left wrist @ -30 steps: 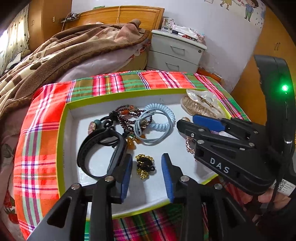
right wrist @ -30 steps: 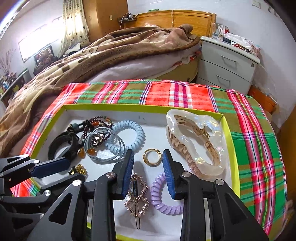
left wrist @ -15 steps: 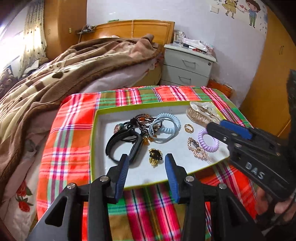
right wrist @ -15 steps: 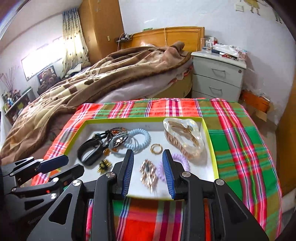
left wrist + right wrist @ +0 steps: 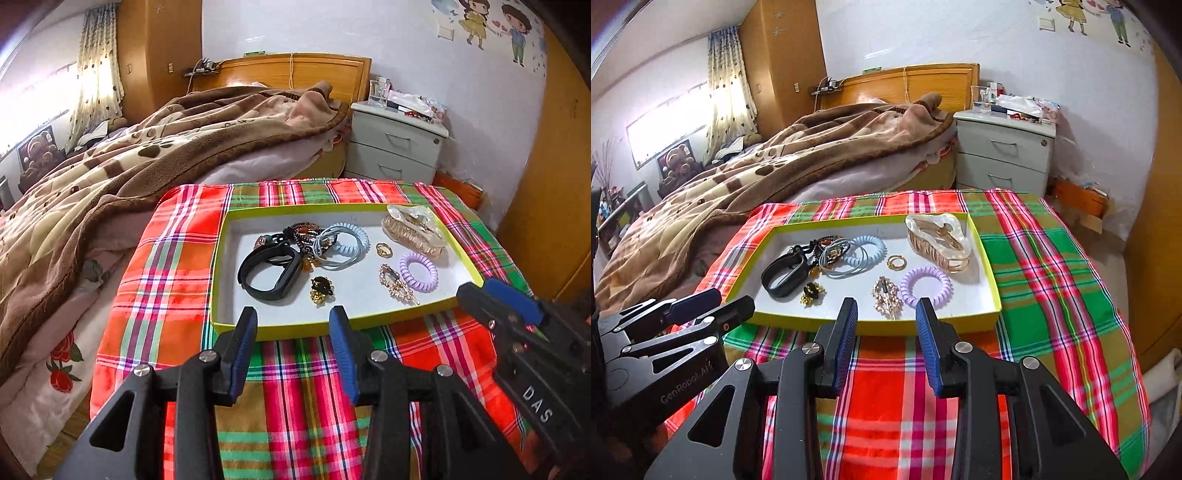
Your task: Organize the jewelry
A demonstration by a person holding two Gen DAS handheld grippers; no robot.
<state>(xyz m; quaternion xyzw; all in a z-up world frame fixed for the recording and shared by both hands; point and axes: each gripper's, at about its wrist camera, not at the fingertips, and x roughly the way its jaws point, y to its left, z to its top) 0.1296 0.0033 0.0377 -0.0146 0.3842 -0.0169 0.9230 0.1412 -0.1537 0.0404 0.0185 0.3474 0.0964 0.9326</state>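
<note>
Grippers first: the left gripper point(image 5: 291, 321) and the right gripper point(image 5: 886, 314) both hang over the plaid cloth point(image 5: 295, 406) just short of the tray's near wall. Jaws of both stand apart with nothing between the ribbed blue pads point(image 5: 243, 350); neither touches any item. Bare cloth lies between fingertips and tray, and on both sides of the tray.

Tray point(image 5: 221, 229): a shallow rectangular box, white floor, low yellow-green walls, lying flat on the cloth. All jewelry sits inside it.

- Near left: black wristband point(image 5: 269, 273), a smooth closed loop; just right of it a small gold-and-black ornament point(image 5: 321, 290).
- Near right: gold rhinestone hair clip point(image 5: 393, 282), touching or just beside the lilac coil hair tie point(image 5: 419, 271).
- Middle: a gold ring point(image 5: 384, 250), apart from its neighbours.
- Far left: tangled beaded bracelets point(image 5: 303, 232), grey elastic bands point(image 5: 332, 254) and a pale blue coil hair tie point(image 5: 354, 242), overlapping.
- Far right corner: large translucent claw clip point(image 5: 413, 229) with gold teeth, against the wall.

Open white floor remains along the tray's near and left edges.

Beyond the cloth: a fleece blanket point(image 5: 147, 155) over the bed, a wooden headboard point(image 5: 295, 70), a grey two-drawer nightstand point(image 5: 399, 147).
</note>
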